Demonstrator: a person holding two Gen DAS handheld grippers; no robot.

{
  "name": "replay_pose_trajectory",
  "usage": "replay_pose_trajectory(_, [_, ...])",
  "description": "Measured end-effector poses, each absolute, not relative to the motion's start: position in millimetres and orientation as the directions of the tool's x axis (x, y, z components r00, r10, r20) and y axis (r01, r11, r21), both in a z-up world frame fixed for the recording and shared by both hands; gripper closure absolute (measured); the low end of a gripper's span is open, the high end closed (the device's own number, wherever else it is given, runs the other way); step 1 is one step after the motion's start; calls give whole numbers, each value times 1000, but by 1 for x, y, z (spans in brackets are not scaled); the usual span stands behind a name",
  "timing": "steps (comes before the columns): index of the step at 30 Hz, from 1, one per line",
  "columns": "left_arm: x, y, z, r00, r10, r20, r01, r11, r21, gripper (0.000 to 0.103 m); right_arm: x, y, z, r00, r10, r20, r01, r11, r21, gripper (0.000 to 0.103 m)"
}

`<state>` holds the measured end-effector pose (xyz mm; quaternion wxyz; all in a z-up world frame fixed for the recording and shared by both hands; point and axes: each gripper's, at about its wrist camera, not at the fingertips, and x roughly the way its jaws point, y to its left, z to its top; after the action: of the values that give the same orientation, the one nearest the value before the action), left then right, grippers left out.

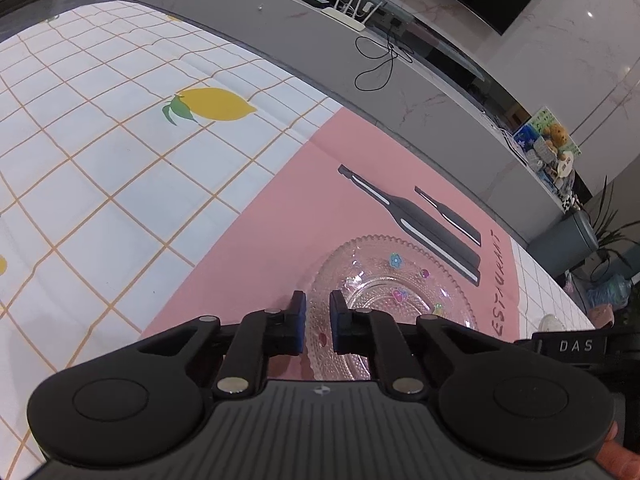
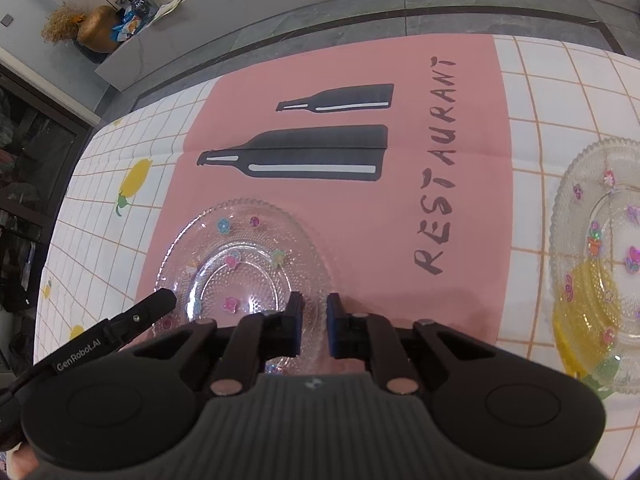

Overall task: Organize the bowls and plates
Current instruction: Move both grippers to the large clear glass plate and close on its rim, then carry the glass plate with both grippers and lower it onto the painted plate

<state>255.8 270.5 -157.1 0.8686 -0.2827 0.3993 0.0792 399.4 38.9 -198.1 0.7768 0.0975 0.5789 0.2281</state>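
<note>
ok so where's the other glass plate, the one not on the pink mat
In the right wrist view the second glass plate sits at the far right edge on the checked tablecloth, right of the pink mat, partly over a printed lemon.

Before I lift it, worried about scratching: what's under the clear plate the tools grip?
Through the glass plate the pink placemat shows, with tablecloth around; the tools hide its near rim.
</note>
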Motion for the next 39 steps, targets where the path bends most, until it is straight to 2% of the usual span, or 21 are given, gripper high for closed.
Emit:
replay_pose_trajectory(10, [242,266,-141,692,-91,-716,-372,805,-463,90,390,28,-189,218,480,-850,-210,873,439,94])
replay_pose_trajectory(20, [223,247,-104,715,-93,-692,-359,802,-478,90,366,5,-154,255,508,-822,-200,860,469,94])
replay_pose_trajectory(39, [181,155,-23,745,-160,-647,-248,834,-493,90,289,-109,-72,394,537,-746,-123,835,536,96])
